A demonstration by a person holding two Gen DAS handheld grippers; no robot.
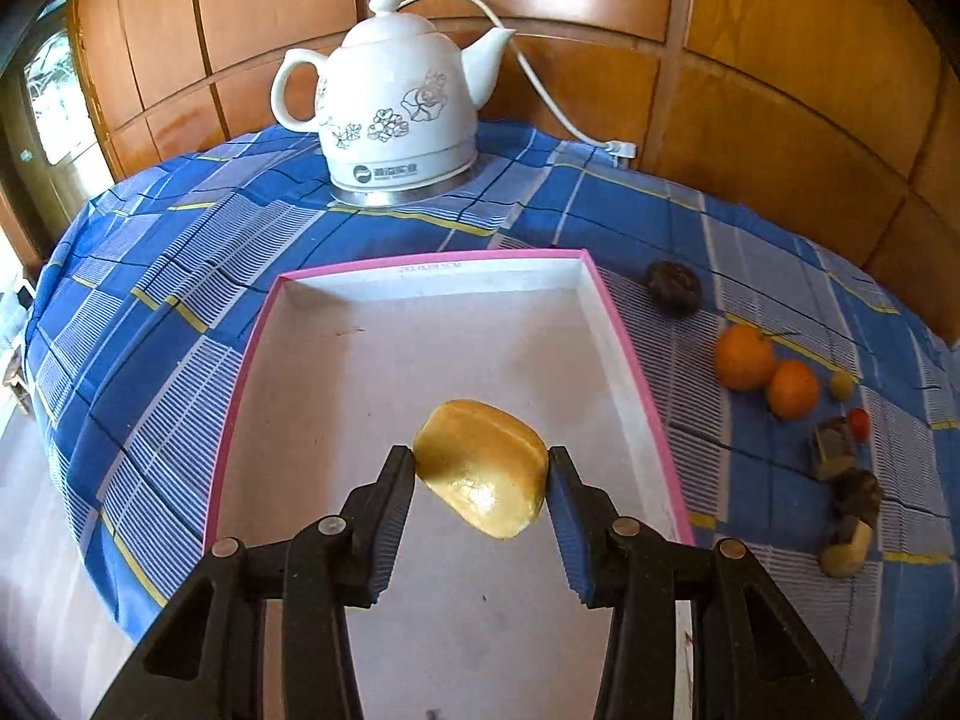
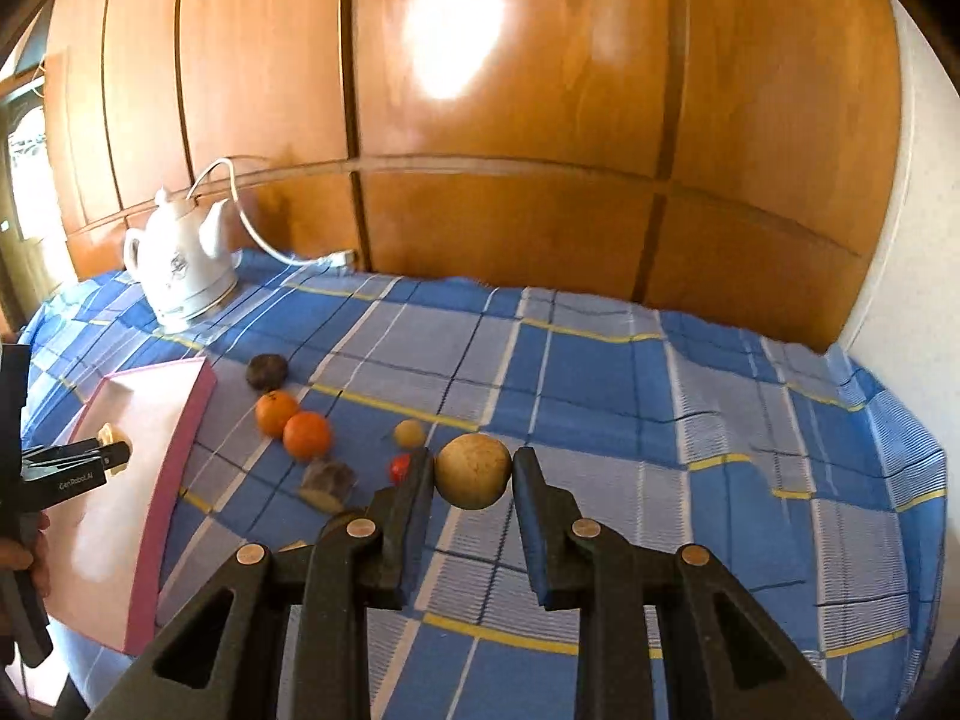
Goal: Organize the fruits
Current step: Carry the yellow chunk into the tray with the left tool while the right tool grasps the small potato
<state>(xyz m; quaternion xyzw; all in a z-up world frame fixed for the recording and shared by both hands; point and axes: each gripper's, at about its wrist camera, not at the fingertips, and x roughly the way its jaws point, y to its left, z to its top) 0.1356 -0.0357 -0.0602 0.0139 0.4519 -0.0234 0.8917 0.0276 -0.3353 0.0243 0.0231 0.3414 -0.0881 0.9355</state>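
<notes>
My left gripper point(image 1: 481, 463) is shut on a yellow fruit piece point(image 1: 483, 468), held above the floor of a white tray with a pink rim point(image 1: 624, 324). My right gripper point(image 2: 473, 468) is shut on a round tan fruit point(image 2: 473, 471), lifted over the blue checked cloth. On the cloth right of the tray lie a dark purple fruit point(image 1: 673, 288), two oranges point(image 1: 744, 357) point(image 1: 793, 389), a small yellow-green fruit point(image 1: 841, 385), a small red fruit point(image 1: 858, 423) and brownish pieces point(image 1: 835, 449). The right wrist view shows the left gripper point(image 2: 111, 450) over the tray point(image 2: 198, 414).
A white electric kettle point(image 1: 396, 114) stands behind the tray, its cord point(image 1: 540, 84) running to a plug by the wooden panel wall. The table's left edge drops off near the tray. A hand point(image 2: 24, 558) holds the left gripper's handle at the left border.
</notes>
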